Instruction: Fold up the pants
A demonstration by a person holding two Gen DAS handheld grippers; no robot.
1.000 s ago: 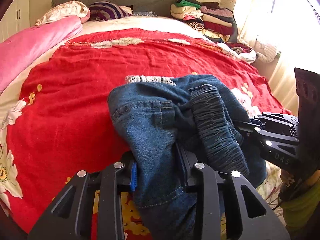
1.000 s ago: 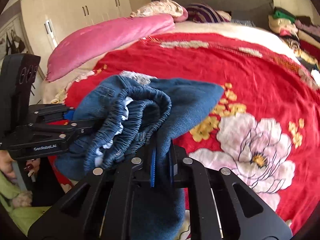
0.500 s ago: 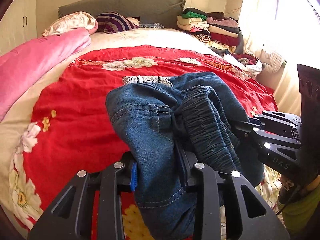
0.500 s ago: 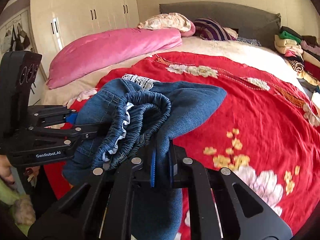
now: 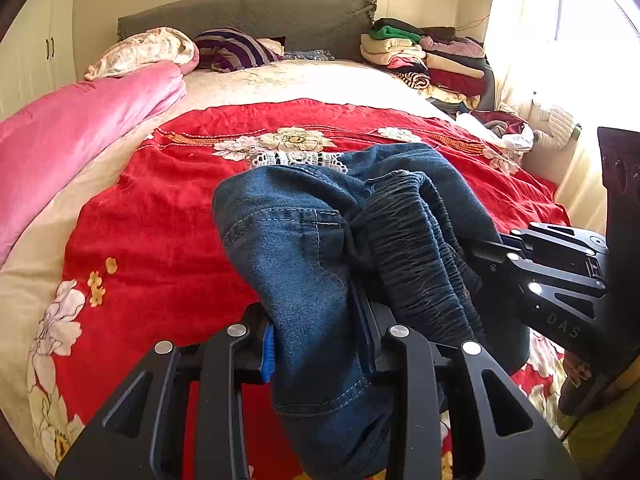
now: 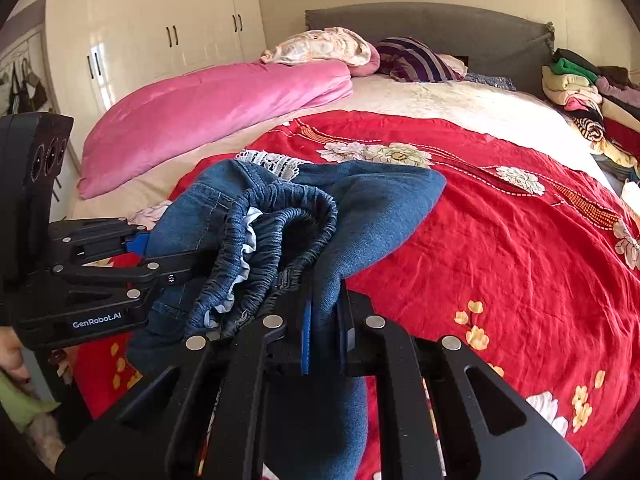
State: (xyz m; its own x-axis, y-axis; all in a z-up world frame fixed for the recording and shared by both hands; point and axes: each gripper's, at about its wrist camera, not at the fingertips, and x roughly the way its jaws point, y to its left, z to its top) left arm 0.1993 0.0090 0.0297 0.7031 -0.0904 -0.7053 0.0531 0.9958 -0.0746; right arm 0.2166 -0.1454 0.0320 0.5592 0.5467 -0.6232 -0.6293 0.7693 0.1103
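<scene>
Lifted higher | jeans point(image 5: 304, 264) bunched (elastic waistband showing) | left gripper point(image 5: 320, 348), right gripper point(image 6: 324, 336) both clamp denim

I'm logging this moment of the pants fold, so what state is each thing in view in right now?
Blue denim pants with elastic waistband: bunched, gripped at two places, held over the bed.
Left tool: shut on a thick denim fold.
Right tool: shut on thin denim fabric.
Red floral blanket: spread on the bed.
Pink quilt: rolled along the bed's edge.
Stack of clothes: folded, piled by the headboard.
White wardrobe doors: closed.
</scene>
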